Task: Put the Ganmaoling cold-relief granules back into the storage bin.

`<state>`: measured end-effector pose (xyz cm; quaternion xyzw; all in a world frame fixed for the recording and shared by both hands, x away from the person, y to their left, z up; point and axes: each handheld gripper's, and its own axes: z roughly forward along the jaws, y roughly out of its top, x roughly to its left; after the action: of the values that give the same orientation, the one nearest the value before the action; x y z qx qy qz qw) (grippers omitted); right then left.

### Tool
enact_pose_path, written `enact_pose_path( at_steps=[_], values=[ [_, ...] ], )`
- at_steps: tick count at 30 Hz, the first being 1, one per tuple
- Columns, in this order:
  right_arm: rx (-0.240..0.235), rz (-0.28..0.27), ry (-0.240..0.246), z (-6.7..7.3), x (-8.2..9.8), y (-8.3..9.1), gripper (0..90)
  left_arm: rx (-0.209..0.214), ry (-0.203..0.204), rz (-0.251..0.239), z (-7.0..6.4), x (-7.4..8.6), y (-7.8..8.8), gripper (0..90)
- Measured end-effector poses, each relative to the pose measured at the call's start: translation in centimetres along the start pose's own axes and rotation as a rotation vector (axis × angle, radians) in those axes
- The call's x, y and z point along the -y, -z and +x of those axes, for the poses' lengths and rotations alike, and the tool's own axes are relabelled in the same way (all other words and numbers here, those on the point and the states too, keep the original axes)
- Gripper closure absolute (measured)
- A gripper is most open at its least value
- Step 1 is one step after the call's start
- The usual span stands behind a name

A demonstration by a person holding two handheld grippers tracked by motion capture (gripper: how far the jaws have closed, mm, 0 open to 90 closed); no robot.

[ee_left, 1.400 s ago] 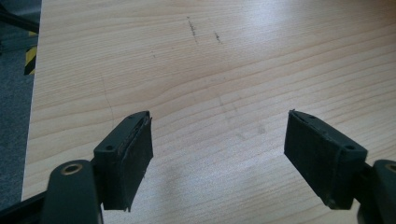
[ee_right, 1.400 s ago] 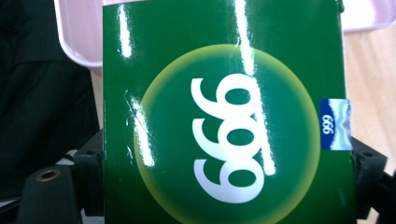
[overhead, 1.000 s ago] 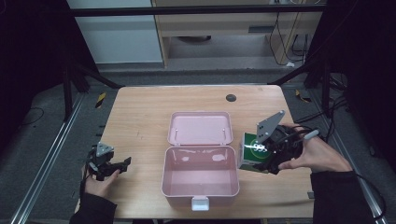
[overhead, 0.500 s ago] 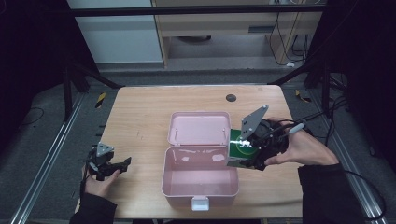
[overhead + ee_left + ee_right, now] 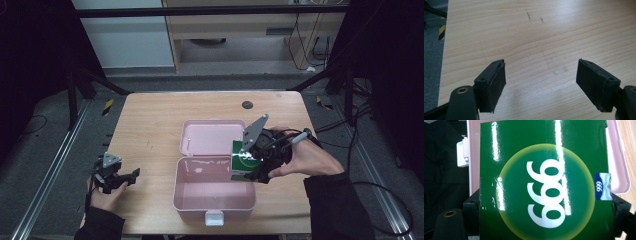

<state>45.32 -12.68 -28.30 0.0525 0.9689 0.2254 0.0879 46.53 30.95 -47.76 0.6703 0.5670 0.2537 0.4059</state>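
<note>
My right gripper (image 5: pixel 250 162) is shut on a glossy green box (image 5: pixel 243 161) printed with white "999" in a yellow circle. It hangs over the right rim of the open pink case (image 5: pixel 200 200). In the right gripper view the green box (image 5: pixel 544 185) spans the space between both jaws, with the pink case (image 5: pixel 621 177) beneath it. The case's lid (image 5: pixel 210 137) lies flat behind the tub. My left gripper (image 5: pixel 122 179) rests at the table's front left, open and holding nothing; its left gripper view shows bare wood between the fingers (image 5: pixel 492 83).
A wooden table (image 5: pixel 150 125) carries a small dark round disc (image 5: pixel 247 104) near its far edge. A white latch (image 5: pixel 214 218) sits on the case's front. Metal rails and cables run along the floor on both sides.
My right gripper has carried the green box leftward from beside the case to above its right rim. The left gripper has stayed put.
</note>
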Motion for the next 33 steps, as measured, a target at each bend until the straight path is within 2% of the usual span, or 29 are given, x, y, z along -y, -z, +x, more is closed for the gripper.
enact_pose_path(
  at_steps=[21, 33],
  values=[
    [-0.018, 0.004, 0.01, 0.0, -1.0, -2.1, 16.0, -0.003, 0.0, -0.001, 0.1, 0.0, 0.1, 22.9],
    [-0.037, 0.042, 0.026, 0.3, -1.4, -3.7, 16.0, -0.004, -0.001, -0.002, 0.1, 0.0, 0.1, 22.8]
  ],
)
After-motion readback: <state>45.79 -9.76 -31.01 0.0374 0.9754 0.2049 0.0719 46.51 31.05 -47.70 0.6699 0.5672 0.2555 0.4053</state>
